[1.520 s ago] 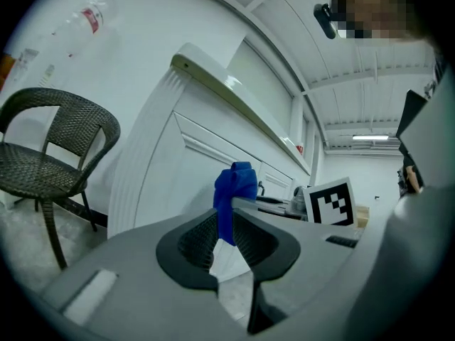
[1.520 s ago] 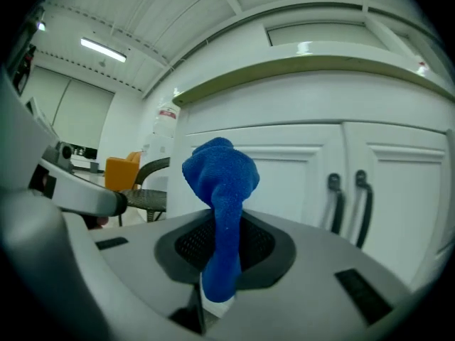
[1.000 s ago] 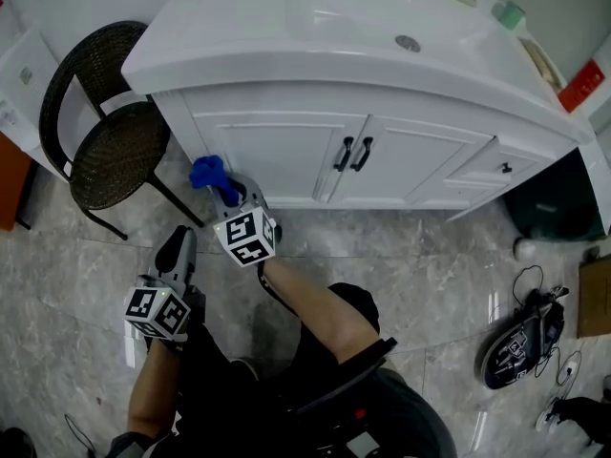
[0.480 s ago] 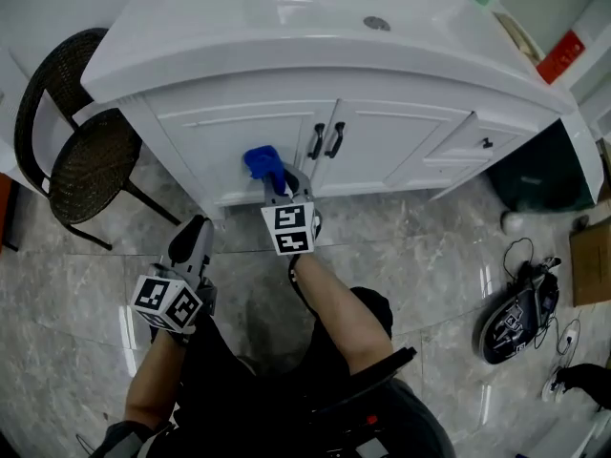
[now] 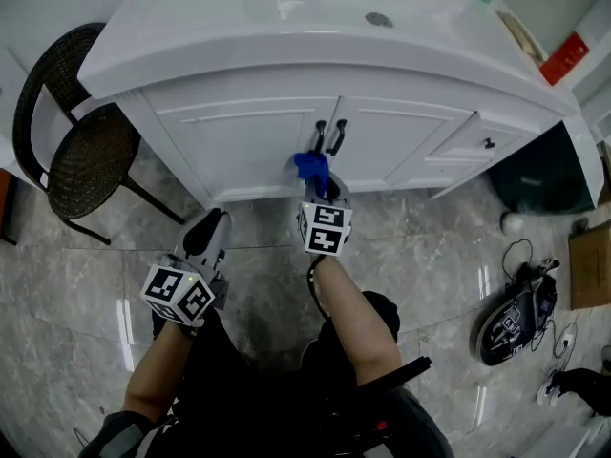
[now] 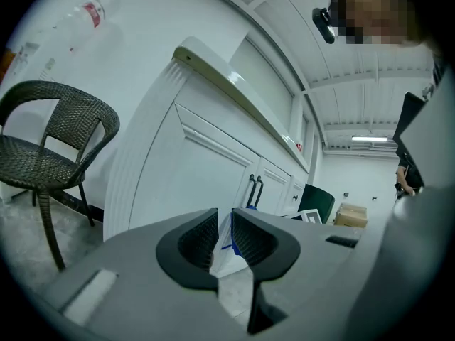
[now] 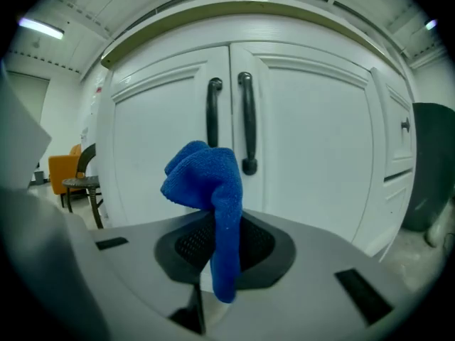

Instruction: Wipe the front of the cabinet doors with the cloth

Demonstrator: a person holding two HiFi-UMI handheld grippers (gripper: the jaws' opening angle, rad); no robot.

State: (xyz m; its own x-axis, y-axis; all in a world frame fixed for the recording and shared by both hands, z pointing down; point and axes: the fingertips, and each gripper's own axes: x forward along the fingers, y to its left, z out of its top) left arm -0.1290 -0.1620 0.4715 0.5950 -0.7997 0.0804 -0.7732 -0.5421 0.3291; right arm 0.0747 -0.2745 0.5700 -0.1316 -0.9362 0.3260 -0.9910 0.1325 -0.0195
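The blue cloth [image 7: 206,183] is pinched between the jaws of the right gripper [image 7: 224,244]. Its bunched end stands just below the black handles [image 7: 229,119], where the cabinet doors [image 5: 253,141] meet; contact with the doors can't be told. Flat door face spreads either side of the handles. Lower left of them the left gripper [image 5: 212,227] hangs, jaws nearly together on nothing. Farther left stands a wicker chair [image 5: 91,156]; to the right, a green bin [image 5: 544,184]. Only the head view shows the countertop [image 5: 286,27] overhanging the handles.
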